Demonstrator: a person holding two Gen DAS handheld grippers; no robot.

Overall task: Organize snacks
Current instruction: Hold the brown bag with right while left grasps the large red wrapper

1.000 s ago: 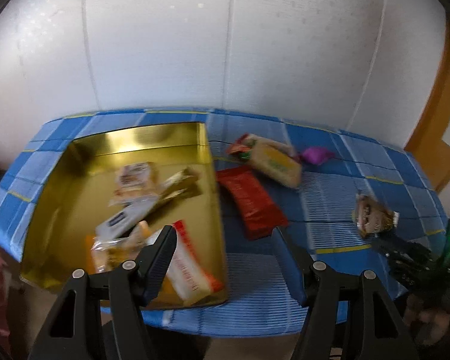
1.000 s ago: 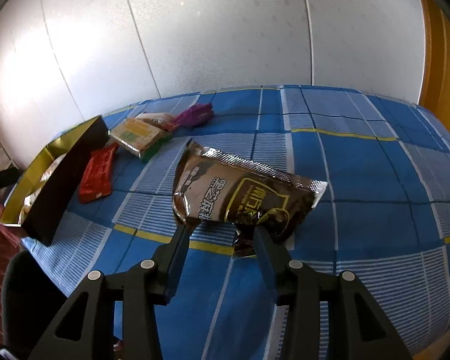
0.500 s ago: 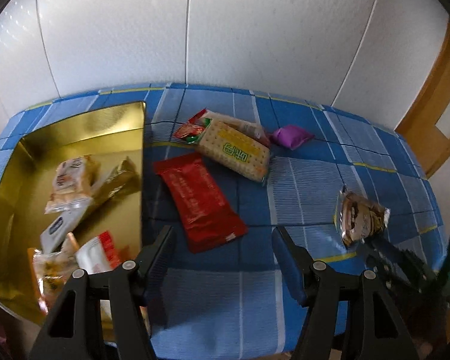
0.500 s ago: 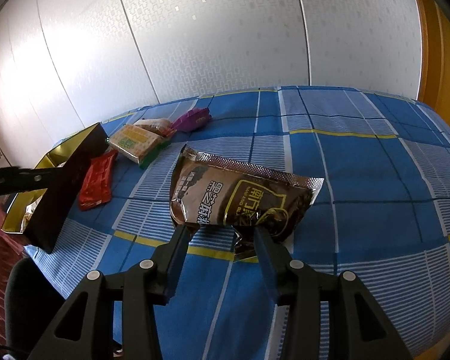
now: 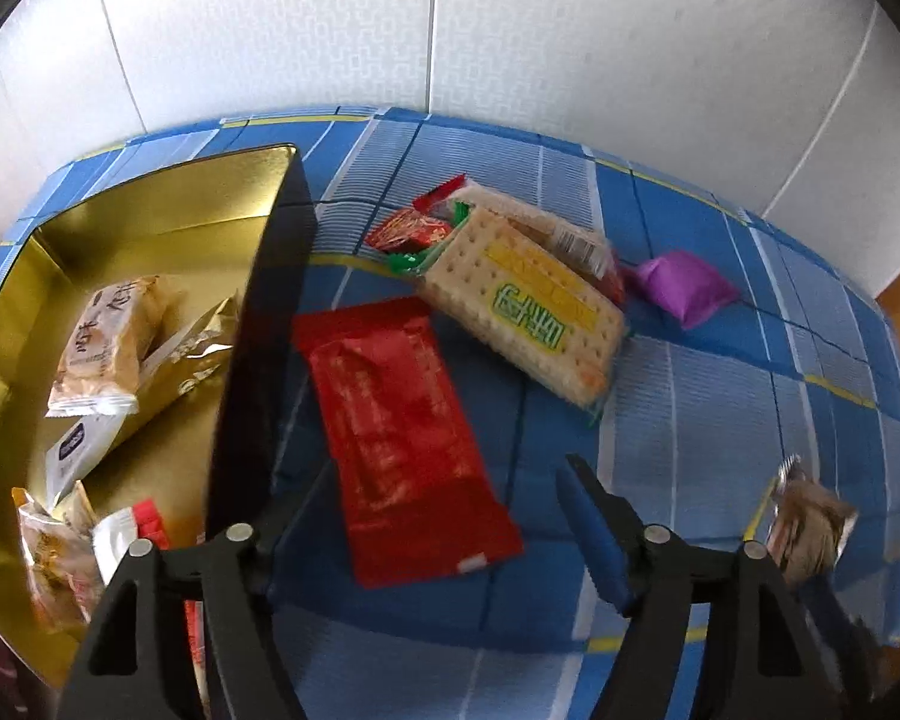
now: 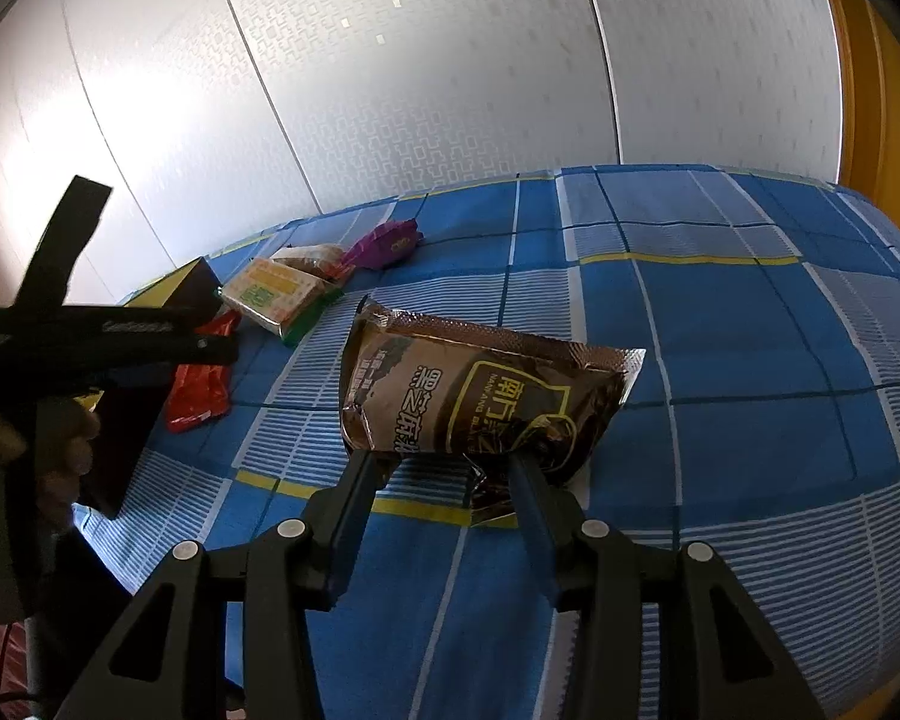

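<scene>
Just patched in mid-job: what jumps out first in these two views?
The gold tin on the left of the blue checked cloth already holds several snack packs. Beside it lies a red packet, with the left gripper above it, jaws opening and nothing between them. In the right wrist view, the right gripper pinches the near edge of a brown foil pouch.

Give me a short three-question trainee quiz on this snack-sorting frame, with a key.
1. True or false: the purple packet lies inside the gold tin.
2. What is between the fingers of the right claw? A) cracker pack B) brown pouch C) purple packet
3. Which packet on the checked cloth lies closest to the tin's outer wall?

Key: 1 false, it lies on the cloth. 2 B. 3 the red packet.
</scene>
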